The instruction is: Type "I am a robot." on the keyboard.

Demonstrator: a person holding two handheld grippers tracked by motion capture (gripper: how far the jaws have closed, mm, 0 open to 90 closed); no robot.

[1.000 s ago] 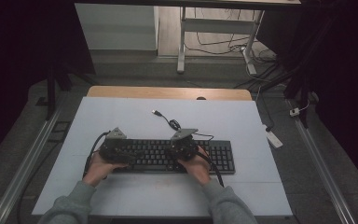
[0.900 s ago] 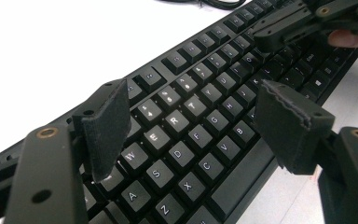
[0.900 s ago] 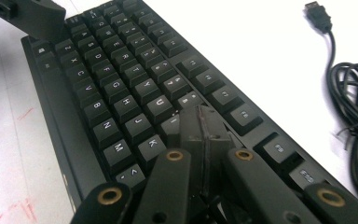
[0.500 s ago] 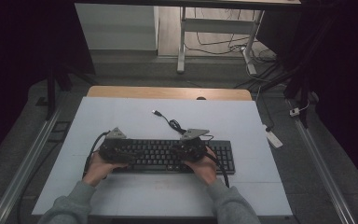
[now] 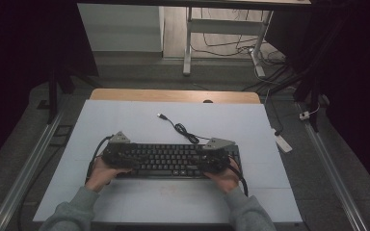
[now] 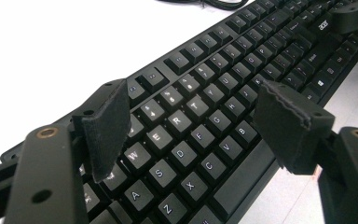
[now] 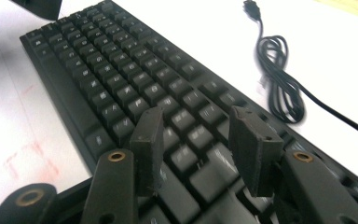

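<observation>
A black keyboard [image 5: 171,161] lies across the white table, with its coiled cable and USB plug [image 5: 180,127] loose behind it. My left gripper [image 5: 129,157] hovers over the keyboard's left end. In the left gripper view it [image 6: 196,121] stands open above the letter keys [image 6: 177,140], nothing between its pads. My right gripper [image 5: 205,161] is over the keyboard's right end. In the right gripper view it [image 7: 200,140] is open, more narrowly, just above the keys [image 7: 121,79], with the cable [image 7: 279,79] to the right.
The white table top [image 5: 125,120] has a wooden far edge [image 5: 173,95]. Metal rails [image 5: 33,159] run along both sides. A small white box [image 5: 282,142] lies on the floor to the right. Table legs and cables stand beyond.
My right gripper has slid to the right along the keyboard towards its right end. The left gripper and the keyboard have stayed put.
</observation>
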